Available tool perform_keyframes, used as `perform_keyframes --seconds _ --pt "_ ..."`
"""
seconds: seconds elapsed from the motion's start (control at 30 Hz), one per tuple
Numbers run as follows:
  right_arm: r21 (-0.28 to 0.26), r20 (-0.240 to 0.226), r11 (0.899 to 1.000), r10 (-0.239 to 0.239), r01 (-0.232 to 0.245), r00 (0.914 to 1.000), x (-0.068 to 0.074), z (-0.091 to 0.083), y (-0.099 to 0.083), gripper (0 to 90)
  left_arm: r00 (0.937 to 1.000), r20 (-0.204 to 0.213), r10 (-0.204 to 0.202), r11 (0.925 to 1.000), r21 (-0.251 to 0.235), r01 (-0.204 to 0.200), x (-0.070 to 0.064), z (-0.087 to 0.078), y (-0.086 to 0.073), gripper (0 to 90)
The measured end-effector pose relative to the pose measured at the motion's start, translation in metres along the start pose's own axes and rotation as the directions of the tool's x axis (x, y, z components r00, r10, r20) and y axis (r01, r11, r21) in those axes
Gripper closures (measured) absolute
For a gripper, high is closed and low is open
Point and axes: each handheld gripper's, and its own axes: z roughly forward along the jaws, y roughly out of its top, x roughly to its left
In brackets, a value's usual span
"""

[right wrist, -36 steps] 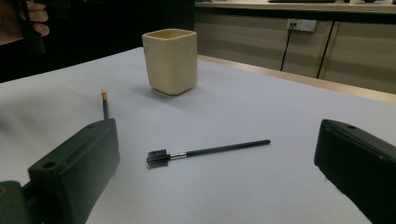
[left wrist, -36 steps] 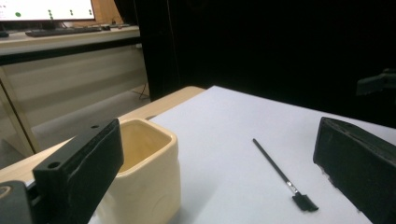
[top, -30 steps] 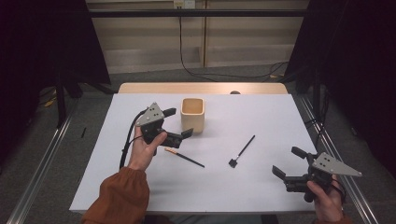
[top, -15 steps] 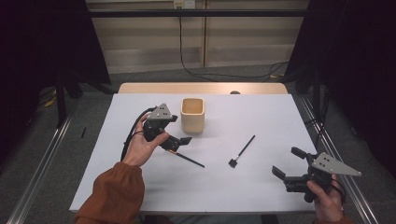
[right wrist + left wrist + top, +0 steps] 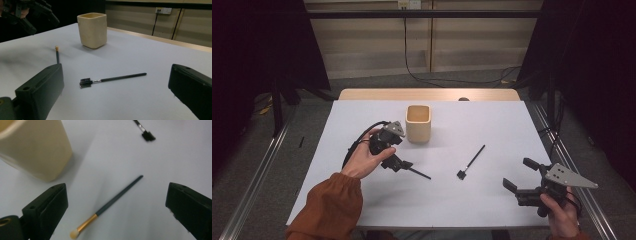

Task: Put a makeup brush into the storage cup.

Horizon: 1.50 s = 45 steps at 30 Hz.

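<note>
My left hand-held gripper hung low over the worktop, jaws spread wide and clamped on nothing. In the left gripper view the small brush with the gold ferrule lay flat between the two jaws and slightly ahead, its pale tuft nearest me and its dark handle running away up and to the right. The long axis therefore ran obliquely across the gap, neither square to the jaws nor in line with them. Judgement: the wrist would need a turn so the jaws closed across the handle, then a short drop.

In the high view this brush showed just past the jaw tips, handle end pointing toward my right side. The left hand-held gripper was clearly the nearer one to it.

My right hand-held gripper rested near the right front corner, jaws also apart and empty, well apart from both brushes. The black comb brush lay between the two hands, head toward me, handle angled away right.

Farthest, the cream cup stood upright just beyond the left hand, open mouth up; I judged it the likely destination.
</note>
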Motion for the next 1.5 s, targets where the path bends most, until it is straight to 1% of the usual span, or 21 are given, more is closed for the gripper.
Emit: perform_keyframes --seconds 0.03,0.13,0.17,0.23,0.3,0.33,0.4,0.5,0.63,0.77,0.87,0.9,0.93,1.0,1.07,1.17,1.27,1.33,1.4,1.43,1.5 --pt "0.000 0.000 1.000 0.000 0.000 1.0000 0.000 0.000 0.000 0.0 0.9999 -0.004 0.017 0.9985 0.052 -0.016 -0.002 0.002 -0.001 4.7" --pt "0.000 -0.001 1.000 0.000 0.000 1.0000 0.000 0.000 0.000 0.0 0.9996 0.015 0.025 0.9961 0.085 -0.026 -0.003 0.003 -0.002 5.0" --pt "0.003 -0.002 1.000 -0.001 0.001 1.0000 0.000 0.000 0.000 0.0 0.9981 0.041 0.046 0.9891 0.138 -0.051 -0.004 0.005 -0.002 4.6" --pt "0.006 -0.006 1.000 -0.003 0.003 1.0000 0.000 0.001 0.000 0.0 0.9980 0.046 0.043 0.9878 0.148 -0.050 -0.004 0.006 -0.003 4.5" --pt "0.008 -0.008 1.000 -0.006 0.006 0.9999 0.000 0.001 0.000 0.0 0.9967 0.072 0.038 0.9807 0.189 -0.051 -0.003 0.009 -0.004 4.6" --pt "0.008 -0.009 1.000 -0.005 0.005 0.9999 0.000 0.001 0.000 0.0 0.9967 0.072 0.038 0.9807 0.189 -0.051 -0.003 0.009 -0.004 4.8" --pt "0.008 -0.009 1.000 -0.006 0.006 0.9999 0.000 0.001 0.000 0.0 0.9955 0.089 0.033 0.9715 0.231 -0.053 -0.004 0.014 -0.007 4.9" --pt "0.008 -0.010 1.000 -0.004 0.004 0.9999 0.000 0.001 0.000 0.0 0.9924 0.118 0.034 0.9708 0.232 -0.060 -0.003 0.016 -0.008 5.2" --pt "0.008 -0.012 1.000 -0.005 0.005 0.9999 0.001 0.001 0.000 0.0 0.9916 0.123 0.040 0.9727 0.222 -0.067 0.000 0.016 -0.008 5.4" --pt "0.010 -0.013 1.000 -0.004 0.004 0.9999 0.001 0.002 0.000 0.0 0.9852 0.161 0.059 0.9695 0.226 -0.095 0.004 0.020 -0.006 5.8" --pt "0.011 -0.015 1.000 -0.006 0.006 0.9999 0.001 0.002 0.000 0.0 0.9817 0.173 0.079 0.9589 0.256 -0.123 0.005 0.028 -0.005 7.0" --pt "0.011 -0.016 1.000 -0.006 0.006 0.9999 0.001 0.001 0.000 0.0 0.9809 0.171 0.093 0.9540 0.267 -0.137 0.006 0.031 -0.005 8.6" --pt "0.010 -0.015 1.000 -0.005 0.006 0.9999 0.001 0.001 0.000 0.0 0.9801 0.169 0.104 0.9447 0.291 -0.150 0.009 0.033 -0.006 9.5" --pt "0.010 -0.015 1.000 -0.004 0.004 0.9999 0.001 0.001 0.000 0.0 0.9825 0.156 0.101 0.9415 0.304 -0.145 0.012 0.036 -0.007 9.7" --pt "0.011 -0.017 1.000 -0.003 0.003 0.9998 0.001 0.001 -0.001 0.0 0.9830 0.155 0.098 0.9424 0.303 -0.142 0.016 0.036 -0.007 13.8" --pt "0.011 -0.018 1.000 -0.005 0.005 0.9998 0.001 0.002 0.000 0.0 0.9810 0.144 0.130 0.9420 0.291 -0.167 0.021 0.034 -0.006 21.0" --pt "0.011 -0.018 1.000 -0.005 0.005 0.9998 0.001 0.002 0.000 0.0 0.9821 0.138 0.128 0.9426 0.291 -0.164 0.028 0.034 -0.009 30.6" --pt "0.011 -0.018 1.000 -0.005 0.005 0.9998 0.001 0.002 -0.001 0.0 0.9830 0.128 0.132 0.9377 0.306 -0.166 0.033 0.037 -0.012 35.7" --pt "0.012 -0.018 1.000 -0.005 0.005 0.9998 0.001 0.002 -0.001 0.0 0.9846 0.127 0.120 0.9383 0.309 -0.154 0.034 0.037 -0.012 40.6" --pt "0.013 -0.019 1.000 -0.005 0.005 0.9998 0.001 0.002 -0.001 0.0 0.9859 0.126 0.110 0.9425 0.302 -0.144 0.037 0.038 -0.013 41.9" --pt "0.015 -0.020 1.000 -0.004 0.005 0.9998 0.001 0.002 -0.001 0.0 0.9860 0.124 0.112 0.9419 0.303 -0.145 0.038 0.039 -0.013 47.9"
